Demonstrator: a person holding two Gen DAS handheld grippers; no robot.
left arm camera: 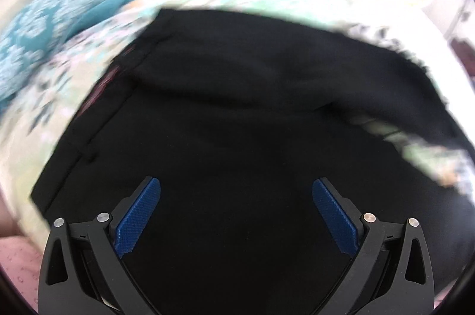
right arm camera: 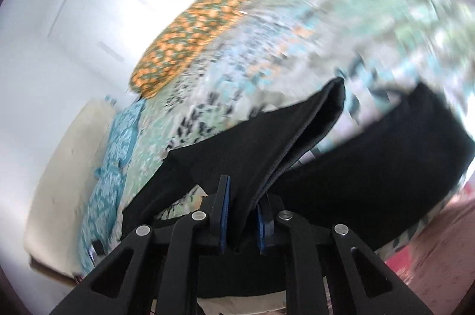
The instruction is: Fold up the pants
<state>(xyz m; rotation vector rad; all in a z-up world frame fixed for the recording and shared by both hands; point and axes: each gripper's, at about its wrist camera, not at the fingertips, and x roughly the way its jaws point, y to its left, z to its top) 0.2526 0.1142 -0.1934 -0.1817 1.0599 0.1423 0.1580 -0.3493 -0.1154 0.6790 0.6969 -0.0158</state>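
The black pants [left arm camera: 237, 113] are spread on the patterned bed [left arm camera: 74, 95]. A doubled edge of the cloth [right arm camera: 267, 149] is pinched between the nearly closed fingers [right arm camera: 223, 214] of the right gripper [right arm camera: 242, 211] and held raised, probably so that it can be carried over for a fold. The left gripper [left arm camera: 236, 190] is held wide open above the cloth, with nothing gripped.
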